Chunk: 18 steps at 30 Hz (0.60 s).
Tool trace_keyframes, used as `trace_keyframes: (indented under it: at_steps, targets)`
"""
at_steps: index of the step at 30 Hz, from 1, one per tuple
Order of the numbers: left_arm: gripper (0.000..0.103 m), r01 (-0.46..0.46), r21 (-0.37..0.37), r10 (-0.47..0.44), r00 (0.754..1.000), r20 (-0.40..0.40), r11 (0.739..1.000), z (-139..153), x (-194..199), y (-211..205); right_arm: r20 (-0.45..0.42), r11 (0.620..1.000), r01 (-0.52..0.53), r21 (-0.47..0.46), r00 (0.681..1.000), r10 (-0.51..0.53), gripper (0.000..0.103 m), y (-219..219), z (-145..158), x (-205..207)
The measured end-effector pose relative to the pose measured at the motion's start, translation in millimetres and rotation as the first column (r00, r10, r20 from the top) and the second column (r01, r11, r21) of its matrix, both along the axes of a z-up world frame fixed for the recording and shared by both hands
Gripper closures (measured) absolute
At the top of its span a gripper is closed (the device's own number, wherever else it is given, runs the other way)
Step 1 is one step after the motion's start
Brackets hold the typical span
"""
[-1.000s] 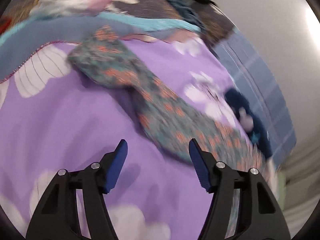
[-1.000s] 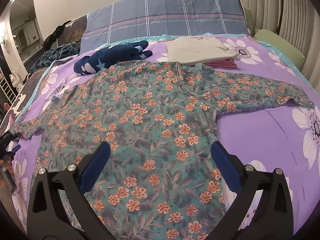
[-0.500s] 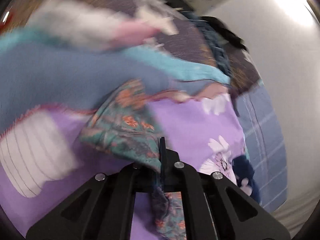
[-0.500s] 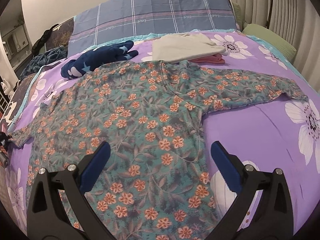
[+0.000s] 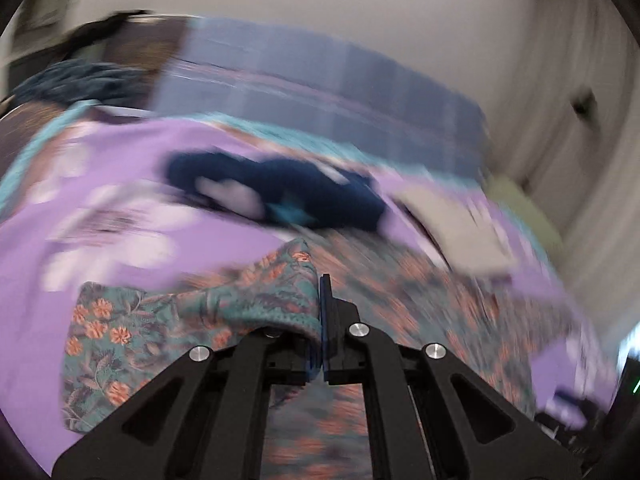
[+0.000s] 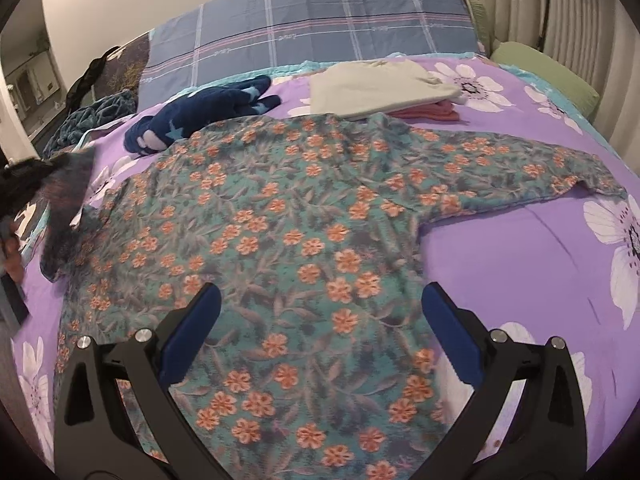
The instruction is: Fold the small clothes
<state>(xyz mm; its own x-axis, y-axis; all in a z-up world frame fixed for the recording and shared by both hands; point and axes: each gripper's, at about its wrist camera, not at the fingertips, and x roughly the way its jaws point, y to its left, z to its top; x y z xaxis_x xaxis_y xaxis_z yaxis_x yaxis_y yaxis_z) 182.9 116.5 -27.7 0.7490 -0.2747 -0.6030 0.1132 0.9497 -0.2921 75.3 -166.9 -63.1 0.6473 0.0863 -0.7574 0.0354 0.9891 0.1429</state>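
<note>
A teal long-sleeved top with orange flowers [image 6: 300, 216] lies spread flat on the purple flowered bedspread [image 6: 520, 264]. My left gripper [image 5: 323, 292] is shut on the end of its left sleeve [image 5: 180, 320], which hangs folded over the left finger. In the right wrist view that gripper [image 6: 24, 184] is a dark blur at the left edge, with the lifted sleeve [image 6: 64, 208] below it. My right gripper [image 6: 320, 300] stands open above the lower body of the top, nothing between its fingers. The right sleeve [image 6: 520, 172] lies stretched out flat.
A navy garment with pale stars [image 6: 204, 116] lies crumpled beyond the top. A folded cream garment [image 6: 376, 88] rests on a pink one [image 6: 428, 112] at the back. A blue plaid pillow [image 6: 320, 28] and a green pillow [image 6: 544, 76] line the far side.
My left gripper closed on the sleeve end, then swung up and across toward the top's body, rolling as it went. The sleeve has left the bedspread. The right gripper stayed open and still.
</note>
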Motion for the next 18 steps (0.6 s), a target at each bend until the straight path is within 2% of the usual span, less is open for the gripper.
trace_keyframes:
  at_steps: [3,4,5,6,7,8,12,14,18]
  targets:
    - [0.099,0.113,0.034,-0.110,0.991,-0.077,0.993,-28.5,1.9,-44.3,-0.002,1.000,0.019,-0.007,1.000,-0.019,0.002,-10.1,0.9,-2.2]
    - [0.095,0.142,0.053,-0.137,0.986,-0.098,0.988,-35.7,-1.7,-55.3,-0.002,1.000,0.021,-0.012,1.000,-0.021,0.002,-11.9,0.9,-3.5]
    - [0.085,0.167,0.078,-0.158,0.981,-0.110,0.983,-41.3,-6.9,-64.2,0.000,0.999,0.024,-0.021,1.000,-0.024,0.002,-14.4,1.5,-5.2]
    - [0.069,0.175,0.088,-0.165,0.980,-0.111,0.981,-44.9,-3.1,-60.4,0.002,0.999,0.026,-0.026,1.000,-0.026,0.002,-16.3,1.5,-6.5]
    - [0.061,0.176,0.100,-0.165,0.981,-0.105,0.979,-44.9,-9.8,-62.7,0.004,0.999,0.028,-0.029,1.000,-0.027,0.002,-17.8,1.2,-7.3]
    - [0.048,0.167,0.111,-0.157,0.983,-0.094,0.980,-43.6,-13.8,-61.6,0.003,0.999,0.027,-0.033,1.000,-0.027,0.002,-19.2,0.7,-7.5]
    - [0.032,0.123,0.138,-0.119,0.992,-0.043,0.983,-30.0,-42.1,-34.4,-0.012,1.000,0.000,-0.016,1.000,0.000,0.002,-16.8,-2.9,-1.2]
    - [0.027,0.080,0.139,-0.076,0.997,-0.034,0.987,-26.1,-50.9,-18.1,-0.015,0.999,-0.041,-0.017,0.999,0.041,0.002,-7.4,-1.9,4.8]
    - [0.027,-0.040,0.163,0.050,0.997,-0.054,0.986,-35.3,-71.9,25.5,0.004,0.983,-0.172,-0.063,0.985,0.172,0.002,27.6,5.4,17.4]
